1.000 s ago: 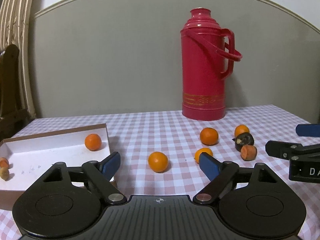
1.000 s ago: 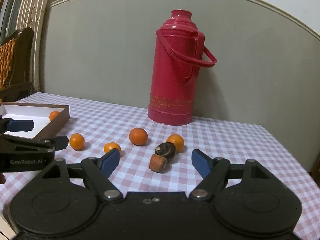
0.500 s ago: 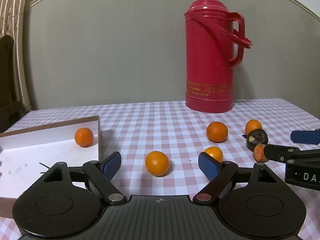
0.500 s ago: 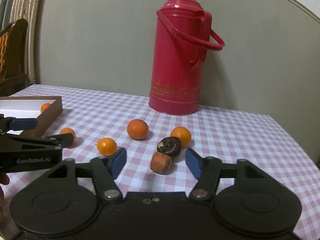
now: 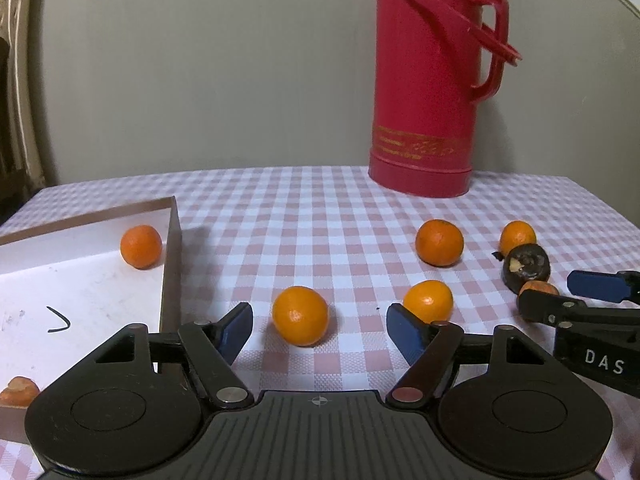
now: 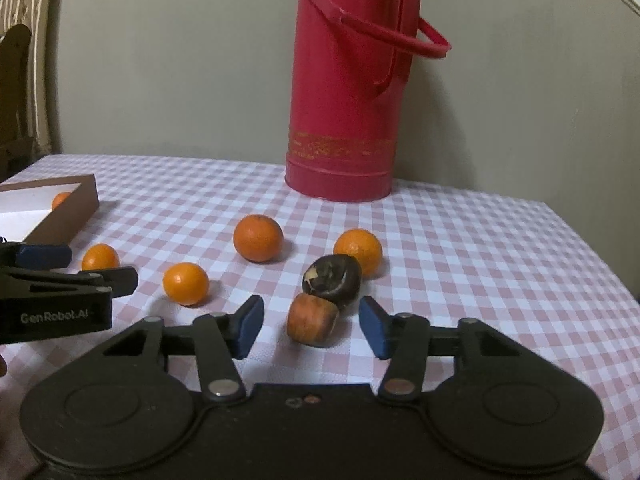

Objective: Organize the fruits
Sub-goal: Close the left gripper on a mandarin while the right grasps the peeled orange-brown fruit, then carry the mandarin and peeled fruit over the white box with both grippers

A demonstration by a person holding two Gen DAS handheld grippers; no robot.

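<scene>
Several small oranges lie on the checked tablecloth. My left gripper (image 5: 319,326) is open, its blue pads on either side of one orange (image 5: 300,315); another orange (image 5: 428,301) sits by its right pad. My right gripper (image 6: 311,328) is open around an orange-brown cut piece (image 6: 312,319), which touches a dark rotten fruit (image 6: 332,279). Two more oranges (image 6: 258,238) (image 6: 358,250) lie behind. The shallow white box (image 5: 80,280) at the left holds one orange (image 5: 141,246) and a small orange-brown piece (image 5: 18,390) at its near edge.
A tall red thermos (image 5: 430,88) stands at the back of the table near the wall. The table's right edge (image 6: 592,252) is near the right gripper. A dark chair (image 6: 16,92) stands at the far left.
Both grippers moved forward and down toward the table. The left gripper now brackets the nearest orange; the right gripper has narrowed and now brackets the orange-brown piece.
</scene>
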